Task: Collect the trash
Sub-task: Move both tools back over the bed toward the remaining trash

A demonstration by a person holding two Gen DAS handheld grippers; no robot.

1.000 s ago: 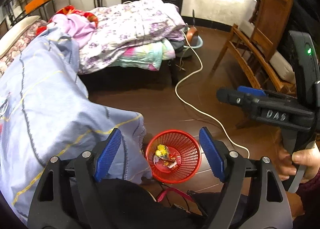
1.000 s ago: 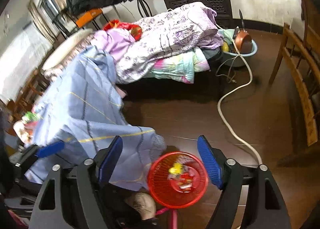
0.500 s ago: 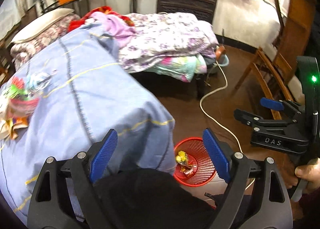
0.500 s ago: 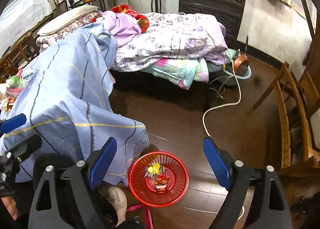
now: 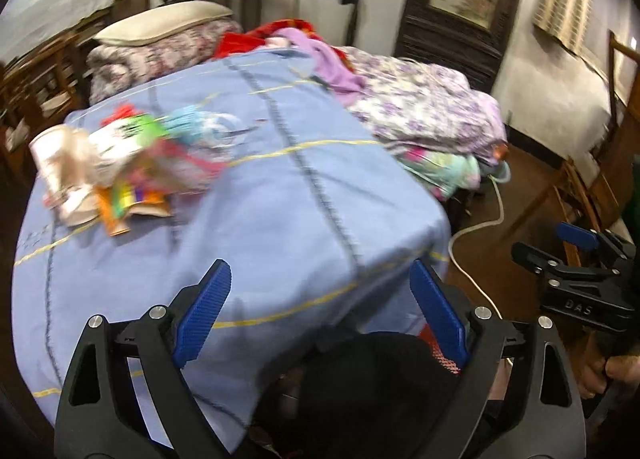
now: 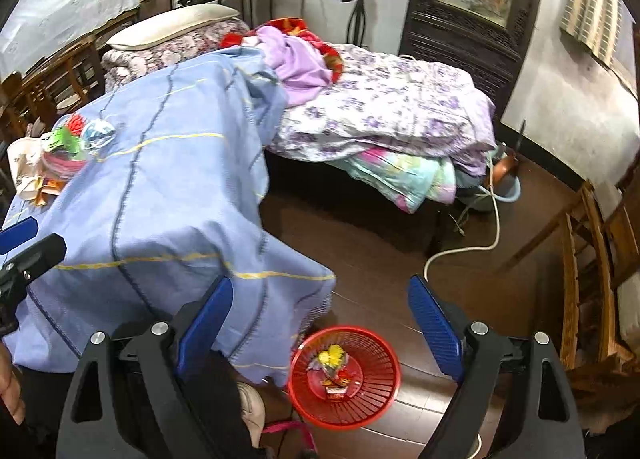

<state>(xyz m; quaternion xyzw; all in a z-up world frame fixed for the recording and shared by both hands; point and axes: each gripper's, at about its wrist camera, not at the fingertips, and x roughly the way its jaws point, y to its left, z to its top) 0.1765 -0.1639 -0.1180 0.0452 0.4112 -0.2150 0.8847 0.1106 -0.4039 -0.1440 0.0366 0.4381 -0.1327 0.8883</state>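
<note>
Both tools opened wider, empty

A blue cloth with yellow lines drapes the table beside a bed heaped with purple floral bedding, a white cord trailing toward what may be a basin.

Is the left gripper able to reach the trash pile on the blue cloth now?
Probably yes: the left gripper is open and empty, and only bare blue cloth lies between it and the trash pile.
</note>
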